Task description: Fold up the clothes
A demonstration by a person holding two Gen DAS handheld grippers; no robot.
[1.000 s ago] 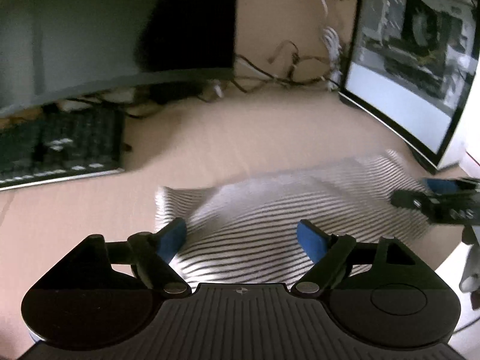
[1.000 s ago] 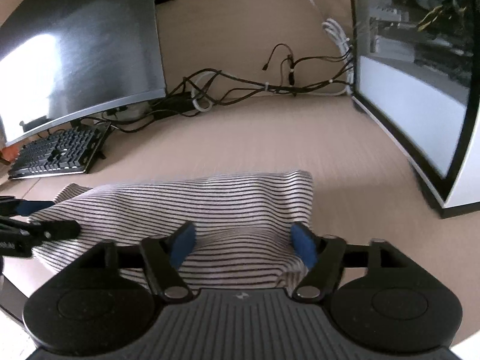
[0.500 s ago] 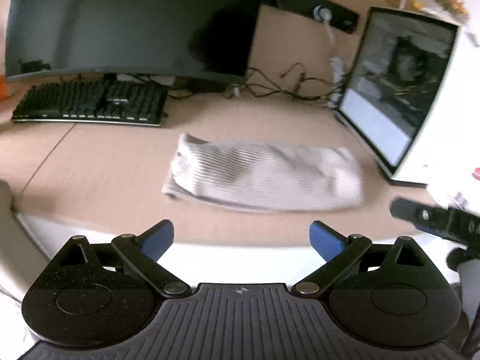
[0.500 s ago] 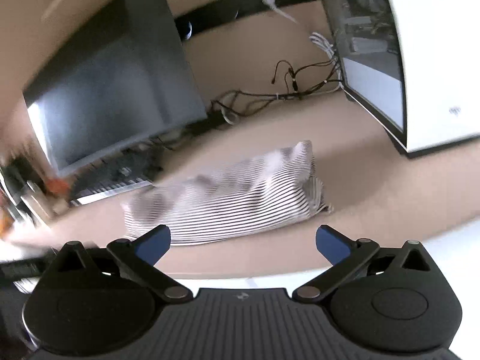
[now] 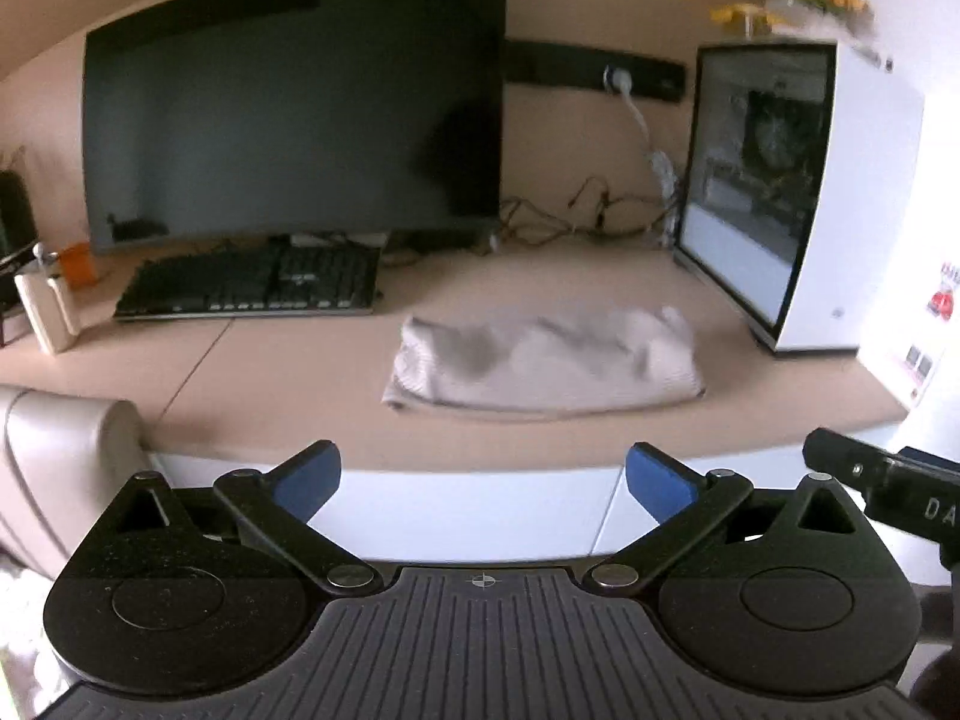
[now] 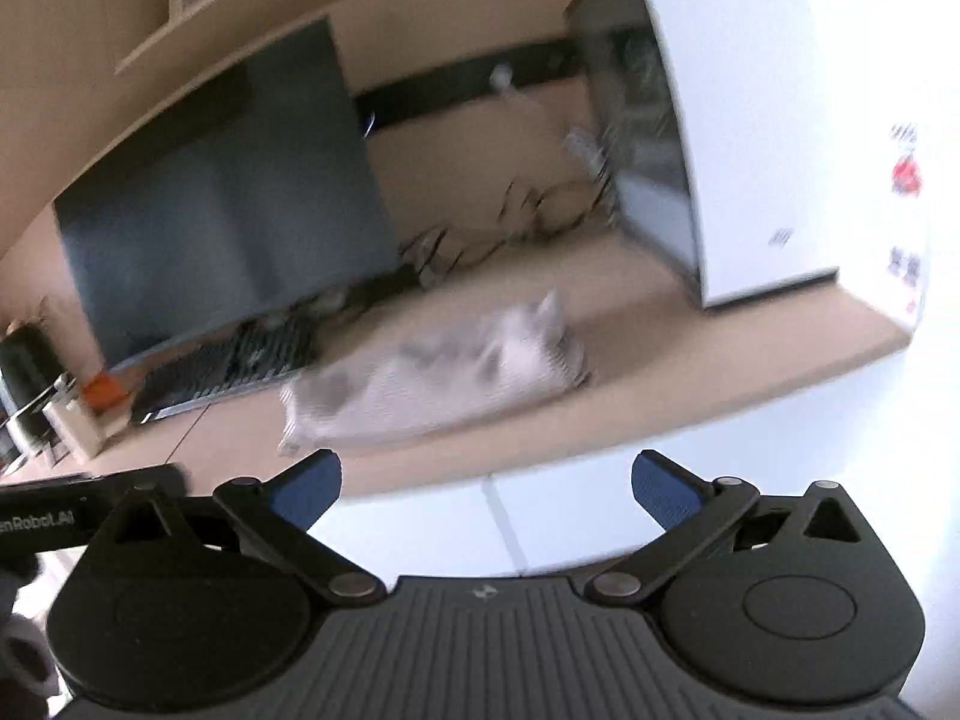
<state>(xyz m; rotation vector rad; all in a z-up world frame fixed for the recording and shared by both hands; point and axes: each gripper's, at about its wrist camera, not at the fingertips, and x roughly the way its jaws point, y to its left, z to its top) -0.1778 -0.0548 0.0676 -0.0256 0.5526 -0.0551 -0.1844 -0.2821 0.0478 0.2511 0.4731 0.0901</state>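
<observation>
Two views were logged, both taken from off the near edge of the desk (image 5: 288,360). We recorded the desk first, a tan top carrying everything else. Next came the dark monitor (image 5: 294,102) at the back left and the white computer case (image 5: 798,198) at the right, its glass side panel sharp only in the left wrist view. The folded garment (image 5: 540,363) lay on the desk between keyboard and case, well clear of both tools; we noted it as a pale, blurred bundle in both views. The black keyboard (image 5: 252,285) sat before the monitor. We saw cables (image 5: 576,219) behind the garment. Only the right wrist view showed the wall shelf (image 6: 198,6). The left gripper (image 5: 483,477) had its jaws spread wide, holding nothing; the right gripper (image 6: 486,480) likewise. Each view caught the other tool at its margin.
</observation>
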